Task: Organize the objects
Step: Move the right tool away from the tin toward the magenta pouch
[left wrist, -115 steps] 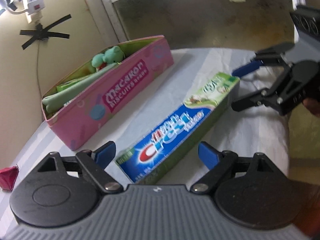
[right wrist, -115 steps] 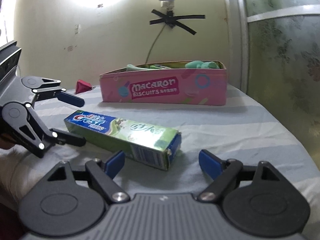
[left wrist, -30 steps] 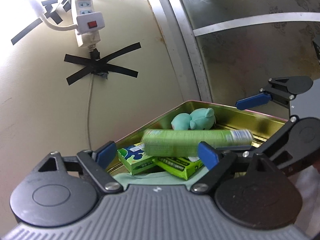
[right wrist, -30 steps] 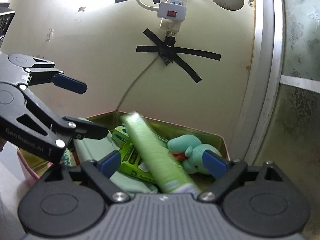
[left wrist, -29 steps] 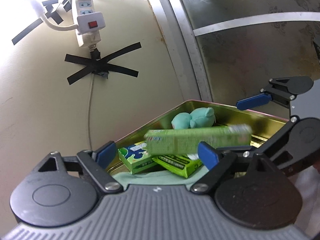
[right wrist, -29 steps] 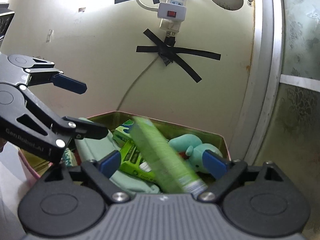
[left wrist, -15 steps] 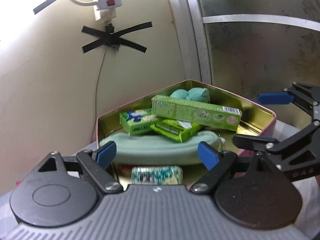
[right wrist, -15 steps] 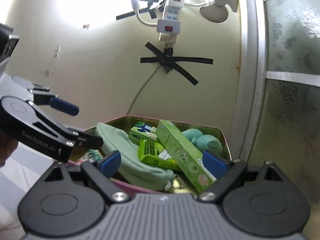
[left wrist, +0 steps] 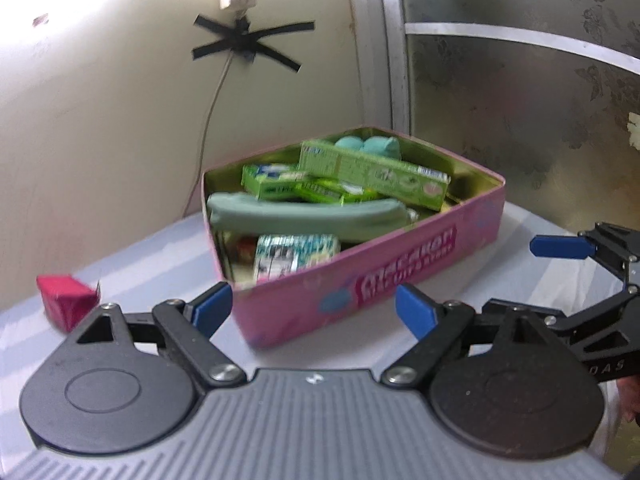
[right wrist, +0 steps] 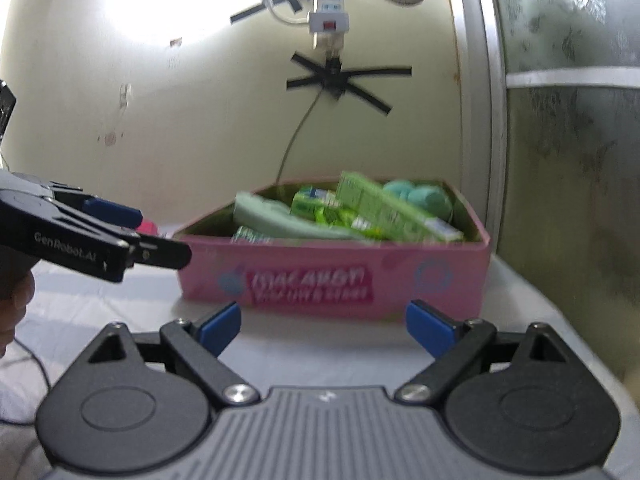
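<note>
The pink Macaron biscuit tin point(left wrist: 400, 280) point(right wrist: 460, 272) stands on the striped table. The green toothpaste box point(left wrist: 372, 178) point(right wrist: 396, 208) lies slanted inside it on top of smaller green boxes point(left wrist: 276, 182), a long green pouch point(left wrist: 304, 216), a teal plush toy point(left wrist: 368, 146) and a patterned packet point(left wrist: 296, 254). My left gripper point(left wrist: 310, 308) is open and empty, just in front of the tin. My right gripper point(right wrist: 322, 326) is open and empty, a little back from the tin's front wall. Each gripper also shows in the other's view, the right one point(left wrist: 556, 276) and the left one point(right wrist: 140, 232).
A red packet point(left wrist: 66, 300) lies on the table left of the tin. Behind the tin is a cream wall with a taped cable and a power strip point(right wrist: 330, 16). A frosted glass panel point(left wrist: 520, 120) stands at the right.
Both grippers let the toothpaste box drop into the tin and have pulled back and lowered. The box now rests in the tin. The tin looks farther away in both views.
</note>
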The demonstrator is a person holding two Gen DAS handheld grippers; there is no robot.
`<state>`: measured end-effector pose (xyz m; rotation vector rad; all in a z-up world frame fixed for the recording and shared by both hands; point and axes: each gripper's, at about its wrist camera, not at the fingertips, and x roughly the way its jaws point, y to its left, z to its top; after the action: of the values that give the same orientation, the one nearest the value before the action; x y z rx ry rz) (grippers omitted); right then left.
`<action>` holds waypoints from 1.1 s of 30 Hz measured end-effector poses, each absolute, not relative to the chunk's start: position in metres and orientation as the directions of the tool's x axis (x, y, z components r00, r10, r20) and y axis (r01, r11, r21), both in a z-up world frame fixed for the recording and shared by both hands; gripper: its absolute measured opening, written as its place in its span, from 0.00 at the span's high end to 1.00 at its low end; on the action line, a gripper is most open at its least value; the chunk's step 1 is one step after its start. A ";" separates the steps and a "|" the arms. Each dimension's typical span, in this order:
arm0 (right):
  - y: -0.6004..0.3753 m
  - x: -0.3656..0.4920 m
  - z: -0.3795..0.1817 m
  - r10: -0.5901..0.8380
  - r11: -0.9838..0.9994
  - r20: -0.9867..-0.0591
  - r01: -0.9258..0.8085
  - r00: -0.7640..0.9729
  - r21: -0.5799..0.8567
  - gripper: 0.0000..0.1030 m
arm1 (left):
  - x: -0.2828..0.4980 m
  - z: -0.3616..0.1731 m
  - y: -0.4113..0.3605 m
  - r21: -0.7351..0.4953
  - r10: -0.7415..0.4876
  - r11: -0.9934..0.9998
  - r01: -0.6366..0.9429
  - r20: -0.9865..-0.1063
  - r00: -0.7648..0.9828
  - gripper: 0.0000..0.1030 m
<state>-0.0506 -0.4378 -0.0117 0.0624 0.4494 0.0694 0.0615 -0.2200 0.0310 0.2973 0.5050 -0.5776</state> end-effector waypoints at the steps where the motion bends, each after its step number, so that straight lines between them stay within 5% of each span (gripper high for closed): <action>1: -0.435 -0.052 -0.013 0.080 0.996 -0.442 -0.054 0.894 0.072 0.10 | 0.061 0.028 -0.216 0.121 -0.440 0.804 0.582 -0.538 0.719 0.12; 22: -0.331 -0.030 -0.040 0.163 0.977 -0.637 -0.213 0.754 -0.001 0.10 | 0.082 -0.022 -0.105 0.144 -0.240 0.905 0.399 -0.603 0.761 0.12; 33: -0.249 -0.011 -0.035 0.257 0.925 -0.657 -0.377 0.709 -0.045 0.10 | 0.096 -0.031 -0.032 0.128 -0.152 0.949 0.287 -0.613 0.775 0.12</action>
<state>-0.0105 -0.2494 -0.0354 -0.1813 0.6998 0.3540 0.0955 -0.0316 -0.0314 0.2206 0.6417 -0.2398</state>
